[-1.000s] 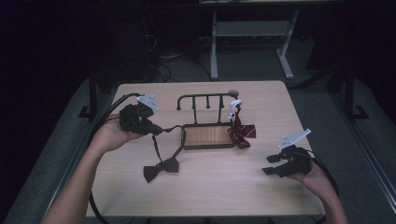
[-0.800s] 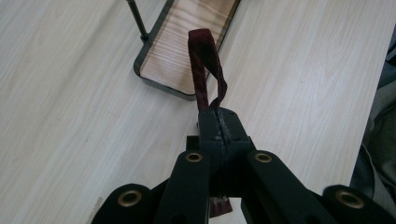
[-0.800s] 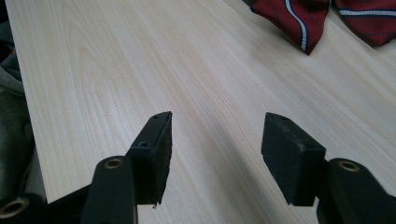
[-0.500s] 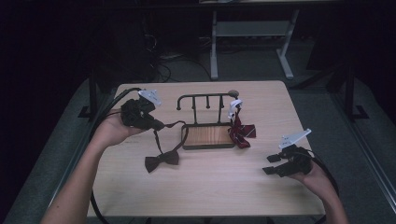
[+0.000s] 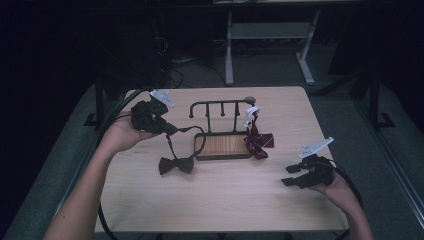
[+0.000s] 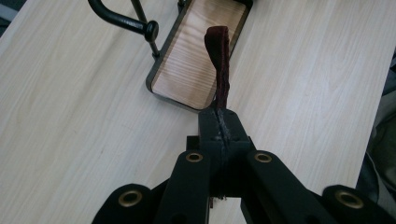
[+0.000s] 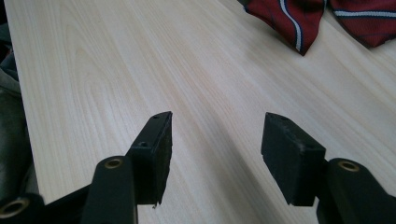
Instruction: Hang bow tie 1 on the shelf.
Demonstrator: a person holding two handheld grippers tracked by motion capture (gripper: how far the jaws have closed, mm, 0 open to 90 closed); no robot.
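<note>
Left tongs (image 6: 219, 122) are clenched on the bow tie's strap (image 6: 219, 60); the bow (image 5: 176, 164) dangles limp over the worktop (image 5: 225, 200) beside the rack (image 5: 222, 142). Soft and light: hold the strap. Right tongs (image 7: 215, 149) gape, released.

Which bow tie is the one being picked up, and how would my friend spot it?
Find the small black rack with a wooden base in the middle of the table. Just left of it lies a plain dark bow tie, its strap pinched by the left gripper. The other bow tie, right of the rack, is red and striped.
</note>
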